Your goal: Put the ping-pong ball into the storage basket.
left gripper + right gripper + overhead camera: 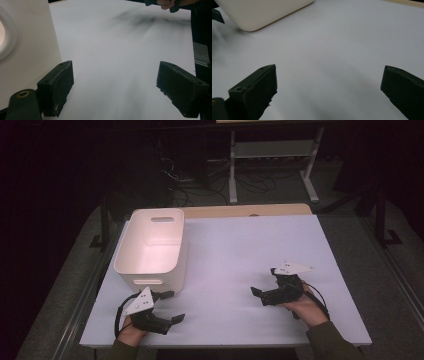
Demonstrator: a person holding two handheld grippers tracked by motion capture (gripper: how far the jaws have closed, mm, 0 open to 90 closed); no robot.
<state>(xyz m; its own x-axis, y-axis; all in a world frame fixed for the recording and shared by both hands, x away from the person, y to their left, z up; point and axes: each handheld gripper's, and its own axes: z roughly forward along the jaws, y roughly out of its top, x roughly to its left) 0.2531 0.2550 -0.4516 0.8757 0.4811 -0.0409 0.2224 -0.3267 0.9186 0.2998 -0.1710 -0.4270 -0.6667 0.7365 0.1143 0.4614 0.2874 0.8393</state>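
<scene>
The white storage bin (150,247) stands at the bench's (240,245) left rear; the left gripper (170,307) sits just beside it, jaws released; the right gripper (263,282) rests well apart, jaws spread, nothing between.

In the left gripper view, the white bin (27,50) just left of the jaws is cut off by the left and top edges, its handle hole only a sliver. Far ahead of those jaws, the other hand (167,3) is clipped by the top edge. In the right gripper view, the bin's lower corner (262,12) ahead and to the left runs out past the top edge, and the jaw tips blur.
</scene>
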